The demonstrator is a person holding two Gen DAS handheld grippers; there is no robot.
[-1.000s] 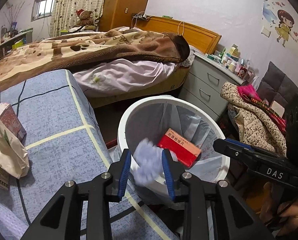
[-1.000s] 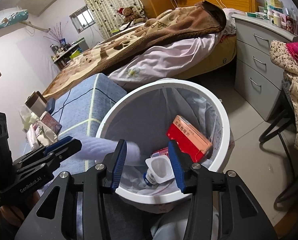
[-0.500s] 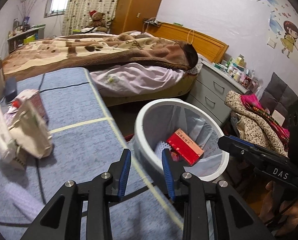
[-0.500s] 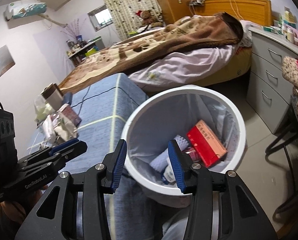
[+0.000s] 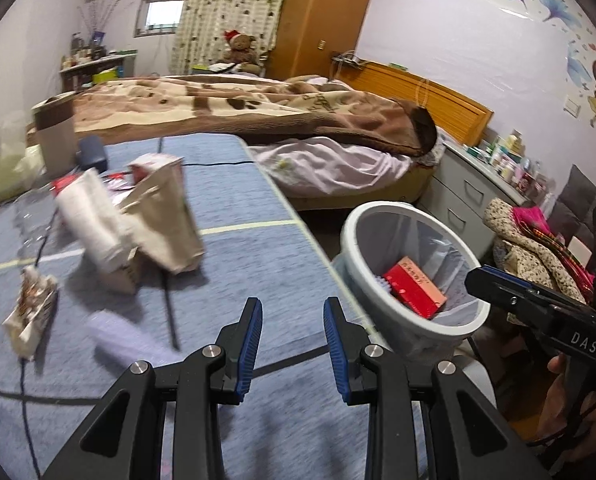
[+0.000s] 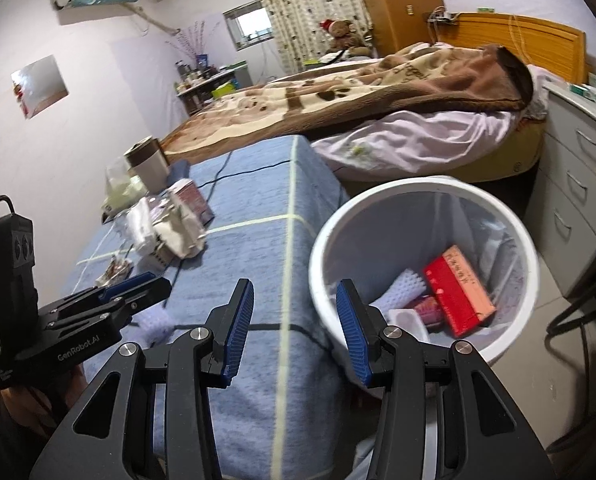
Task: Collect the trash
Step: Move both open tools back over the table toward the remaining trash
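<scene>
The left hand-held gripper (image 5: 292, 340) hangs over the blue surface (image 5: 233, 208) at the lower middle of its frame, jaws parted with nothing between the blue pads: released. The right hand-held gripper (image 6: 293, 324) is likewise released, its empty jaws straddling the edge of the surface and the near rim of the bin (image 6: 382, 196).

The bin stands on the floor just beside the surface, at the right of both frames, lined with a clear bag. Inside lie a red box (image 6: 458, 292), a white nubbed piece (image 6: 402, 286) and a small white cup (image 6: 406, 318).

Trash still on the surface sits at the left of the left view: a crumpled paper bag (image 5: 165, 220), a white wad (image 5: 93, 224) touching it, and a crinkled wrapper (image 5: 31, 312) lower left. A pale blurred piece (image 5: 125, 344) lies just left of the left gripper. A tall cup (image 5: 55, 136) stands at the upper left.

A bed (image 5: 257, 112) with a brown blanket fills the background.
</scene>
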